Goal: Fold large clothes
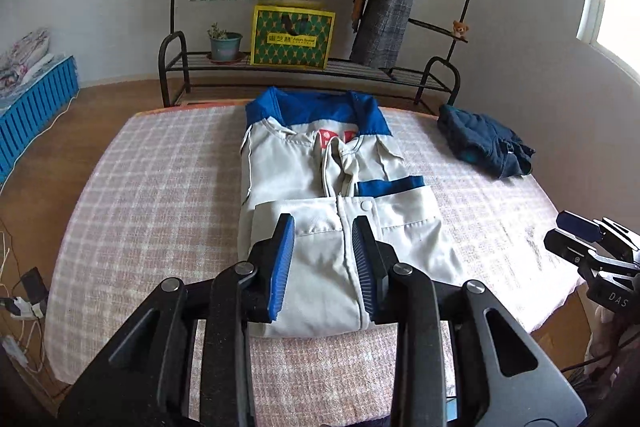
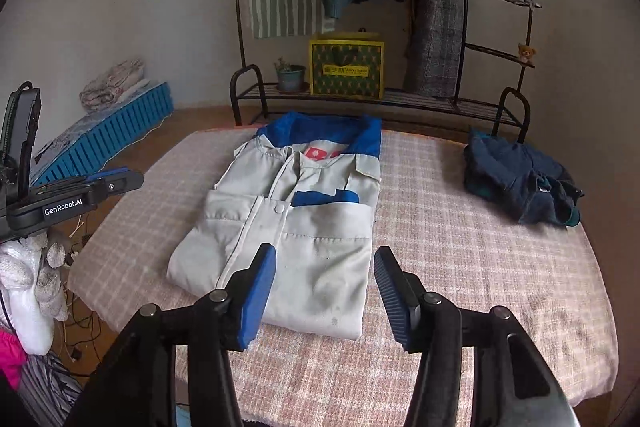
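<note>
Both tongs, left and right, hang spread and empty above the folded grey-and-blue jacket.

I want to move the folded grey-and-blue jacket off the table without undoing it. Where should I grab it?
Take the folded jacket by its near folded edge, coming in low from the front with both grippers at the two near corners. All layers stack there in one thick straight hem facing you; the blue collar at the far end is loose and would unfold.
</note>
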`<state>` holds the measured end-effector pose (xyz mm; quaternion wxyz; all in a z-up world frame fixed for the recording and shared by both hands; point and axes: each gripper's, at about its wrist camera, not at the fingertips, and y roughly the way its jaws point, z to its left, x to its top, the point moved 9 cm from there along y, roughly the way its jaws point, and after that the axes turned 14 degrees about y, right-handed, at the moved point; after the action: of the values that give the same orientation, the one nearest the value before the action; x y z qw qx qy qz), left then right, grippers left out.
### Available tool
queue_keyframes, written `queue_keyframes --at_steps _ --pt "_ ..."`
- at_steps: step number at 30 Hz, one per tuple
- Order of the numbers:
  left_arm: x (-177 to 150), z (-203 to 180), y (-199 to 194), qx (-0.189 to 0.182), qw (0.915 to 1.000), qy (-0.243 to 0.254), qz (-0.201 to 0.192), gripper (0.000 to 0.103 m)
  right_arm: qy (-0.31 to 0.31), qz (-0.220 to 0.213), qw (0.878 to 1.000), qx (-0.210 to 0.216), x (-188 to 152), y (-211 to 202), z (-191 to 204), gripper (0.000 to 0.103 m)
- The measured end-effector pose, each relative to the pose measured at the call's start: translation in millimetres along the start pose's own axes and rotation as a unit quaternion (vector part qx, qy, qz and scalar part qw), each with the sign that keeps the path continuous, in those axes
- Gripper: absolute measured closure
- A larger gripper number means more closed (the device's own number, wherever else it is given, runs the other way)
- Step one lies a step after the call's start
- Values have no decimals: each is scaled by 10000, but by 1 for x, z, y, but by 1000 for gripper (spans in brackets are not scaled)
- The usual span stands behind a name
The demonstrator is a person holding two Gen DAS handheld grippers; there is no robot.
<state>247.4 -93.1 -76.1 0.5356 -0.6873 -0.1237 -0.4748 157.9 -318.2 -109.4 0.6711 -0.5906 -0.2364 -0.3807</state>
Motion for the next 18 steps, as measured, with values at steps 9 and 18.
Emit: queue_keyframes --at_steps 9,18 --pt "50 -36 -132 411 9908 468 -1204 53 -93 -976 9952 -8 48 -112 12 31" --pt "80 -64 -198 858 9729 966 -1919 53 -212 -1600 9869 9 63 -173 18 19"
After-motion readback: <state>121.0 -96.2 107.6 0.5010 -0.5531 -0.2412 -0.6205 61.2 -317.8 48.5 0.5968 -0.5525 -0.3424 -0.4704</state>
